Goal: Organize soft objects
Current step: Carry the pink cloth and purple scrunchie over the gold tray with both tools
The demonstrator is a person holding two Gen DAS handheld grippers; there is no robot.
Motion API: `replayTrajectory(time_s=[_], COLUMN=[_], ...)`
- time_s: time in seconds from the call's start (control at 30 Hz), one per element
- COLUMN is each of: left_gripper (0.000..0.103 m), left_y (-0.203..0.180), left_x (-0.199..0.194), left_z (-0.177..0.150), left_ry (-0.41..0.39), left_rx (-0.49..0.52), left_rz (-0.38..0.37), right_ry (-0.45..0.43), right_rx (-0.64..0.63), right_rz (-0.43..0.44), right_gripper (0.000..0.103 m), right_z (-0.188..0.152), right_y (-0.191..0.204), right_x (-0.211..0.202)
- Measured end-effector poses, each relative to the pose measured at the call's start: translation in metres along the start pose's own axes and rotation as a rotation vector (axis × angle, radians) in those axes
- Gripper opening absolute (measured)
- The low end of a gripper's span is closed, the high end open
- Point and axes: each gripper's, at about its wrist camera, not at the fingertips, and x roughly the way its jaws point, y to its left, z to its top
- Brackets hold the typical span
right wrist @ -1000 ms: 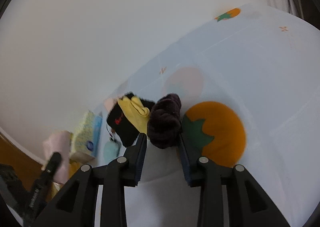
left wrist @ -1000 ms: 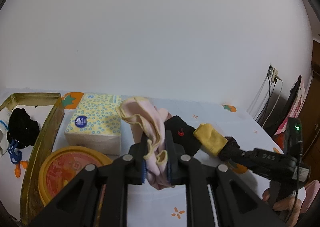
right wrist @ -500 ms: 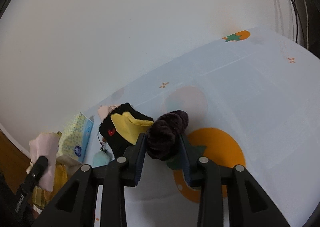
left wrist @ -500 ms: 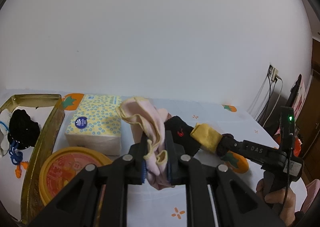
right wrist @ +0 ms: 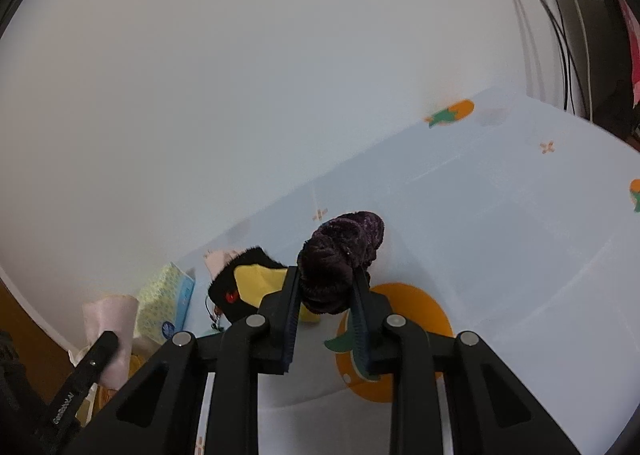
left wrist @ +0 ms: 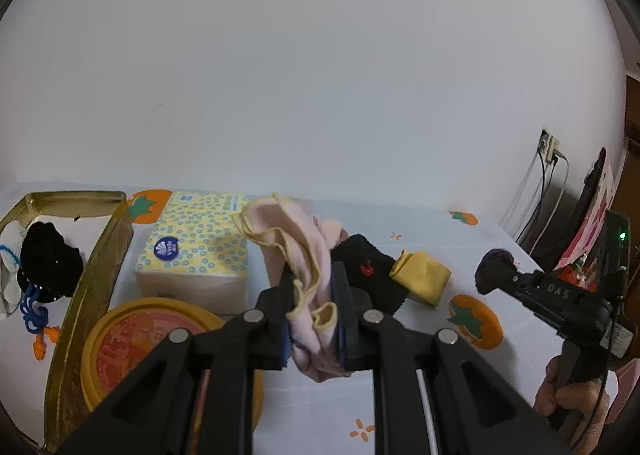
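White wall and a pale tablecloth (right wrist: pixel 500 235) printed with orange fruit frame the scene as a person works two handheld grippers over a scatter of soft goods. At centre, the right gripper (right wrist: pixel 326 287) has just been squeezing tighter on a dark purple scrunchie (right wrist: pixel 340 251), which bulges out past the fingertips and hangs clear of the cloth. The left gripper (left wrist: pixel 312 307) is clamped nearly shut on a pink cloth (left wrist: pixel 296 251) with yellow trim, held bunched and upright above the table. Between the two, a black sock (left wrist: pixel 366 271) and a yellow sock (left wrist: pixel 422 275) lie touching on the cloth; a tissue pack (left wrist: pixel 196 247) sits just left of the pink cloth, with a round yellow lid (left wrist: pixel 132 331) in front of it. At far left, a gold tin (left wrist: pixel 100 267) already holds a black bundle (left wrist: pixel 48 259) and a white item with blue cord. Most of the springy scrunchie sits beyond the pads, so it could squirm free and drop on the way to the tin. The pink cloth's loose folds might snag the tissue pack or the tin's rim. With both hands loaded, a crossing path could knock one gripper into the other.
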Motion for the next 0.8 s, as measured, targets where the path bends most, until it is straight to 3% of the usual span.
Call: replayTrajectory(time_s=[0.27,0.4,0.8], left_gripper=[0.014,0.014,0.014], left_y=[-0.011,-0.016,-0.021], left_x=[0.005,0.005,-0.015], left_z=[-0.006,-0.008,-0.013], left_ry=[-0.027,-0.041,-0.077], left_rx=[0.079,0.111,0.162], left_rz=[-0.020,0.005,0.016], right_ry=[-0.128,-0.142,-0.155], right_rx=[-0.138,-0.206,-0.253], right_rz=[-0.051,-0.077,-0.100], right_gripper=[0.026,0.026,0.026], right_z=[-0.012,-0.022,-0.049], right_y=[0.035,0.050,0.075], right_x=[-0.030,-0.035,-0.050])
